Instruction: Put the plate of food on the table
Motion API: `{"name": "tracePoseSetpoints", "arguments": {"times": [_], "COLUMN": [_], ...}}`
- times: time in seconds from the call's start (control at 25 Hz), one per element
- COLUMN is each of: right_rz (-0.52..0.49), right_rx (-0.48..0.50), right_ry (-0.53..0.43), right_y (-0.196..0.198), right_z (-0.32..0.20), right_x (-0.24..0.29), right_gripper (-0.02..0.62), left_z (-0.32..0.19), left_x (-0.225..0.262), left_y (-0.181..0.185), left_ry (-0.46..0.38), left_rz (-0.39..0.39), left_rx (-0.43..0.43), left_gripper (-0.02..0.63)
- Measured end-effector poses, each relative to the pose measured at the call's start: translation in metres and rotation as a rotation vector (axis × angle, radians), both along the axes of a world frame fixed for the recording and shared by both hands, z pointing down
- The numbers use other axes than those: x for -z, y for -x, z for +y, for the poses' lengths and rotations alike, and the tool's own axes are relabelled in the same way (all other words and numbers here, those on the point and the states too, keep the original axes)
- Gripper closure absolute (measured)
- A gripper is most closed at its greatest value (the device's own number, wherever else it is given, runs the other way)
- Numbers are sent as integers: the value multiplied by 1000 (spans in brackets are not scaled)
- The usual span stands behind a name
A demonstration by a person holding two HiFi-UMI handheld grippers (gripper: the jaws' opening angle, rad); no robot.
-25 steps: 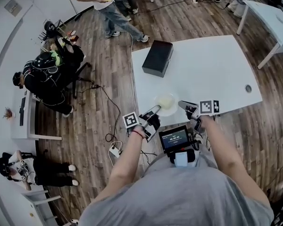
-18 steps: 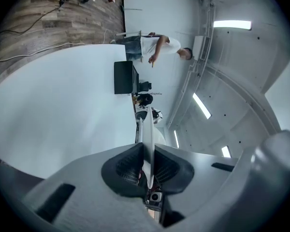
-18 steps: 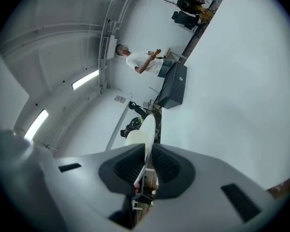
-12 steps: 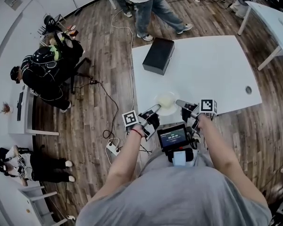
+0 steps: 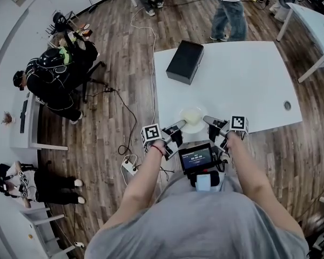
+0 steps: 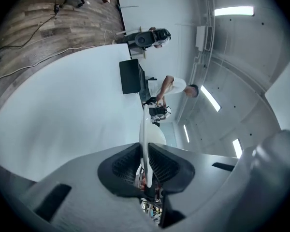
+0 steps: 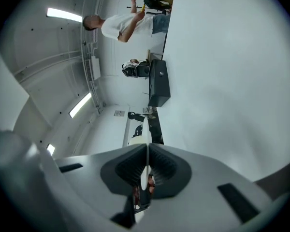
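A white plate (image 5: pixel 193 117) with pale yellowish food sits at the near edge of the white table (image 5: pixel 243 85). My left gripper (image 5: pixel 181 125) is shut on the plate's left rim and my right gripper (image 5: pixel 207 120) is shut on its right rim. In the left gripper view the plate rim (image 6: pixel 144 124) runs edge-on between the dark pads of the left gripper (image 6: pixel 145 166). The right gripper view shows the same: the thin plate rim (image 7: pixel 144 179) is pinched in the right gripper (image 7: pixel 147 164). Whether the plate rests on the table or hangs just above it I cannot tell.
A black box (image 5: pixel 184 61) lies at the table's far left corner, also seen as the black box (image 6: pixel 130 76) and the black box (image 7: pixel 159 87). A person (image 5: pixel 229 4) stands beyond the far edge. A second white table (image 5: pixel 313 20) stands at the upper right. Cables (image 5: pixel 130 120) run on the floor at left.
Both grippers and the plate have stayed almost where they were. The person walking beyond the table has moved to the right.
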State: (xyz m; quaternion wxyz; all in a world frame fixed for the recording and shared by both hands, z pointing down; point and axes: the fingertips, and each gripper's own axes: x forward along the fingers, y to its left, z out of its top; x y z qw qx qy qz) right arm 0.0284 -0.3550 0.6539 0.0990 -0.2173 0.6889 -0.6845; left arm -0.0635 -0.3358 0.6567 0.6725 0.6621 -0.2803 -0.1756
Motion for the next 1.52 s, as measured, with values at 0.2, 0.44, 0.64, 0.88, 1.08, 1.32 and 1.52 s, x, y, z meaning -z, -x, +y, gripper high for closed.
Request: {"name": "tracePoseSetpoints", "arguments": {"times": [0.2, 0.44, 0.64, 0.88, 1.08, 1.32, 1.52], "right_rz": [-4, 8, 35, 75, 95, 110, 157], "right_rx": [6, 30, 53, 85, 103, 109, 109], "right_ry": [31, 52, 76, 86, 124, 108, 86], "right_y": [3, 8, 6, 1, -1, 3, 5], "right_z": [1, -8, -16, -22, -25, -33, -37], "right_x": [-13, -28, -48, -68, -84, -87, -85], "right_gripper": [561, 561, 561, 561, 561, 561, 561], "left_z": [2, 0, 1, 11, 21, 27, 27], "left_x": [-15, -28, -47, -65, -73, -71, -56], "left_y": [2, 4, 6, 8, 10, 8, 4], "left_ry": [37, 87, 157, 217, 224, 198, 106], "left_rz": [-54, -86, -74, -97, -127, -156, -230], "left_rx": [-24, -66, -76, -101, -127, -162, -239], "left_gripper": [565, 541, 511, 509, 509, 509, 509]}}
